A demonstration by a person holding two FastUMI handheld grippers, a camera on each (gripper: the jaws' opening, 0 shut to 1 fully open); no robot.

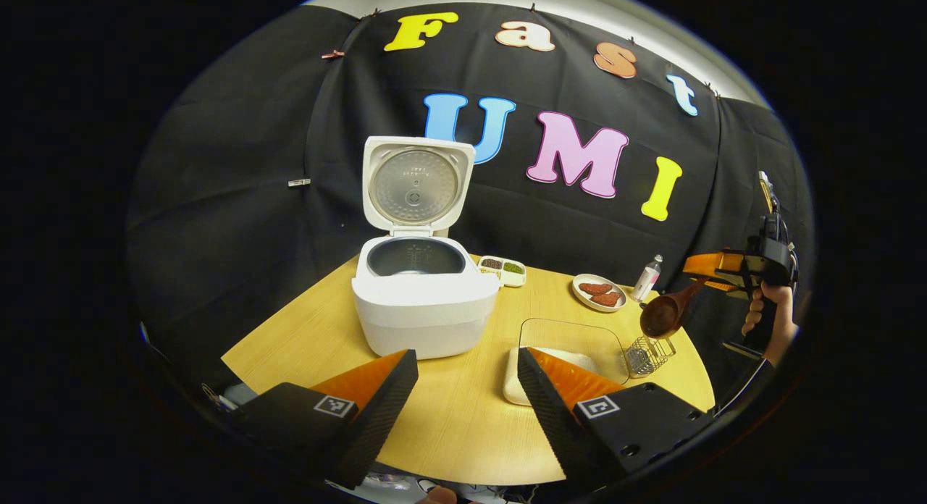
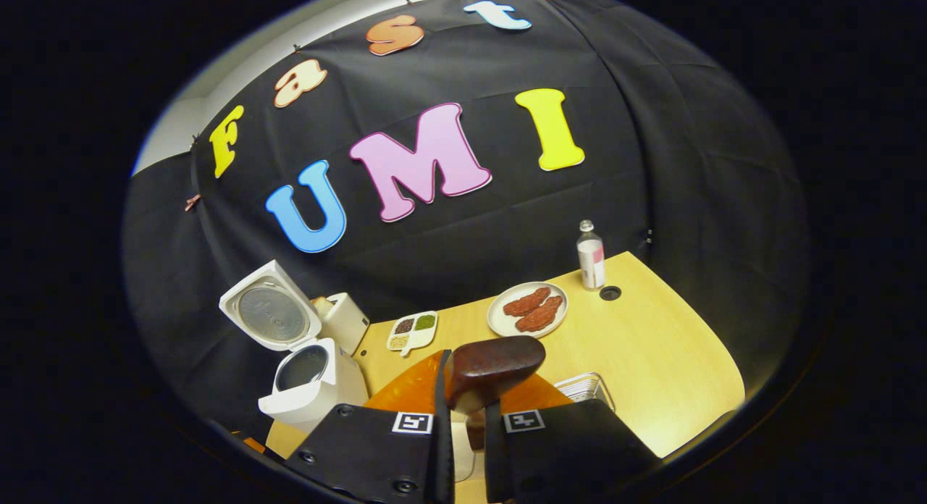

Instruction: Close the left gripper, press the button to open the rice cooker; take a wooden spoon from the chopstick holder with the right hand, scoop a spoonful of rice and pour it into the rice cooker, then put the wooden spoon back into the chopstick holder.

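Two steps look done: the rice cooker is standing open on the desk, and the right gripper, jaws clamped on the wooden spoon, is lifting it above the chopstick holder. Left gripper jaws are hanging apart. Scooping, pouring and returning remain.

Right of the open rice cooker, bare tabletop leaves passage; rice tray and chopstick holder block farther right
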